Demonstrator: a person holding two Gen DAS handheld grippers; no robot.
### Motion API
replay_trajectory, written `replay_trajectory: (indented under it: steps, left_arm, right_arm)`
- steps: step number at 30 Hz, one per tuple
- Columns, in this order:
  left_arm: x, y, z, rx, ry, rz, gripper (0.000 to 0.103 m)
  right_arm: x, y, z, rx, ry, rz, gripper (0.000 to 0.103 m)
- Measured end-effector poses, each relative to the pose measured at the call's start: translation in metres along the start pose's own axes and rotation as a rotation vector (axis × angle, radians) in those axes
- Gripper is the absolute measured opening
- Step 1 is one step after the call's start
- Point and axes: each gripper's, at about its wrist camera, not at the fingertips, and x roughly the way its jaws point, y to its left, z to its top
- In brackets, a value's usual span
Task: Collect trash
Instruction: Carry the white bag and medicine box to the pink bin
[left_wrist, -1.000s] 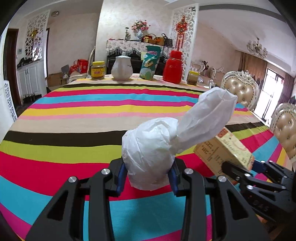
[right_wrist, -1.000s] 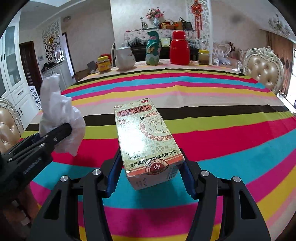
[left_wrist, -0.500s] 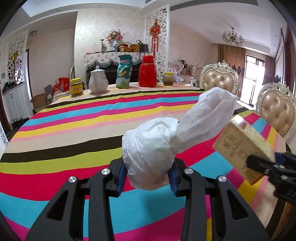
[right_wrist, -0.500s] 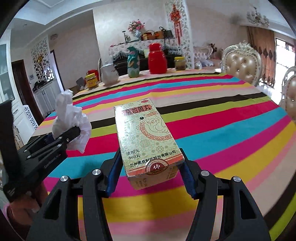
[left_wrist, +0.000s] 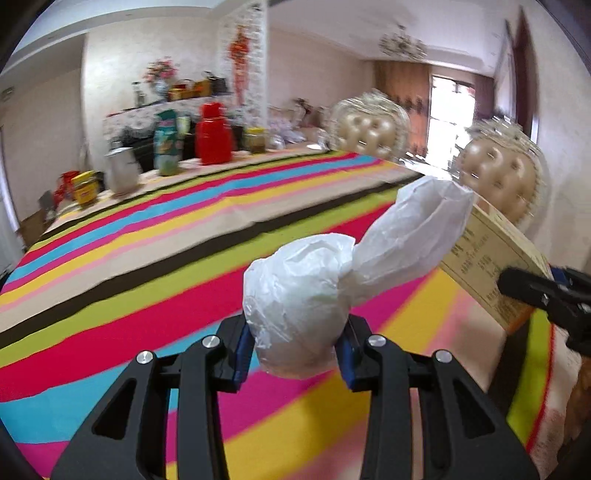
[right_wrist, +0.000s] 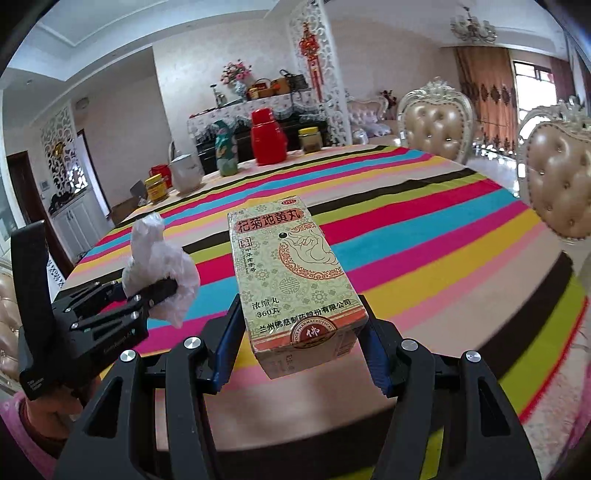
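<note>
One crumpled white plastic bag (left_wrist: 295, 306) is pinched in the left gripper (left_wrist: 295, 347) jaws, and one green-and-orange cardboard medicine box (right_wrist: 295, 280) in the right gripper (right_wrist: 299, 354) jaws, both above the striped surface (right_wrist: 424, 236). Two tufted chairs (right_wrist: 436, 125) stand beside it. Only the right view shows the box's printed face.
</note>
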Motion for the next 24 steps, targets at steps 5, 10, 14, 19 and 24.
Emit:
replay_trajectory:
  steps: [5, 10, 14, 19, 24]
  left_arm:
    - [0.002, -0.043, -0.001, 0.060, 0.038, -0.090, 0.037]
    - [0.004, -0.080, 0.000, 0.104, 0.052, -0.155, 0.037]
    - [0.004, -0.114, 0.002, 0.143, 0.049, -0.202, 0.037]
    - [0.004, -0.158, 0.004, 0.192, 0.046, -0.264, 0.037]
    - [0.003, -0.211, 0.007, 0.225, 0.042, -0.364, 0.037]
  right_arm:
    - [-0.022, -0.029, -0.006, 0.023, -0.027, -0.052, 0.059]
    - [-0.044, -0.060, -0.015, 0.038, -0.055, -0.114, 0.059]
    - [-0.064, -0.086, -0.026, 0.066, -0.073, -0.167, 0.059]
    - [-0.098, -0.126, -0.045, 0.116, -0.103, -0.250, 0.059]
    - [-0.133, -0.162, -0.071, 0.172, -0.135, -0.360, 0.059]
